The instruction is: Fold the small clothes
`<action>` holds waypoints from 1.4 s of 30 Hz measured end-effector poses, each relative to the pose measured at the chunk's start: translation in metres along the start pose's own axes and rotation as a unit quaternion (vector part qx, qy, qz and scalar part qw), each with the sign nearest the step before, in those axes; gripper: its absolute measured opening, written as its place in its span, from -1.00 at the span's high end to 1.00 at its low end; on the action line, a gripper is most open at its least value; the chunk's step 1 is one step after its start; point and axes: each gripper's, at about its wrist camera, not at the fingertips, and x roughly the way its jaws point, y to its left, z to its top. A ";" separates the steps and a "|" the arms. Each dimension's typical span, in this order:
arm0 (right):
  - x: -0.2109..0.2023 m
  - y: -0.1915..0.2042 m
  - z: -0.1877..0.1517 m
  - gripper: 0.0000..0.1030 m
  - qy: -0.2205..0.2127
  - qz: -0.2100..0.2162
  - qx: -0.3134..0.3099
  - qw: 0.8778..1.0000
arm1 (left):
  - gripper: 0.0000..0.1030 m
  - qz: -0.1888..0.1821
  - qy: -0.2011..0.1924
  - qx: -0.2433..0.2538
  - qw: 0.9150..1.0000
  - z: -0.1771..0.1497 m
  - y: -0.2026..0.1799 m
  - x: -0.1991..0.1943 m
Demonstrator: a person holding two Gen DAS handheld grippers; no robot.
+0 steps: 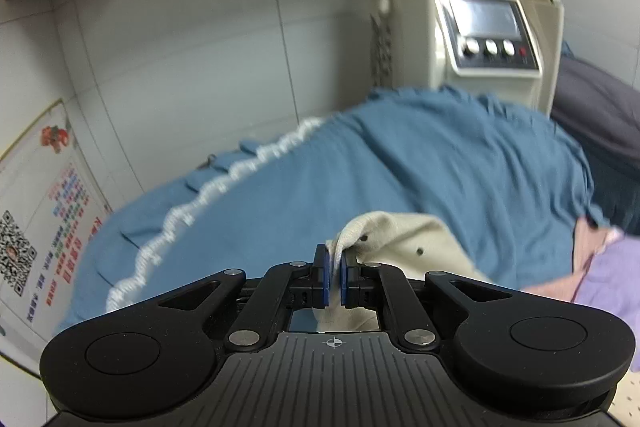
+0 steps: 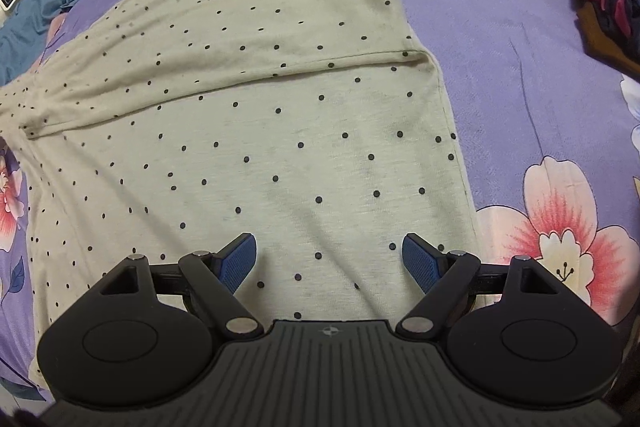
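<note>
Jaws of left gripper clamped on dotted shirt, right gripper jaws apart above floral bedsheet.

The dotted shirt is seen as soft, matt knit cloth, faintly creased. The floral sheet is noted as smooth matt fabric. The right gripper is formed of matt black plastic with bright metal pivots; its pads are finished in textured blue rubber.
</note>
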 end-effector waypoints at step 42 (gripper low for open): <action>-0.022 -0.098 -0.048 -0.62 -0.045 -0.003 0.206 0.978 | -1.00 -0.463 0.177 0.344 0.797 -0.250 -0.434 -0.245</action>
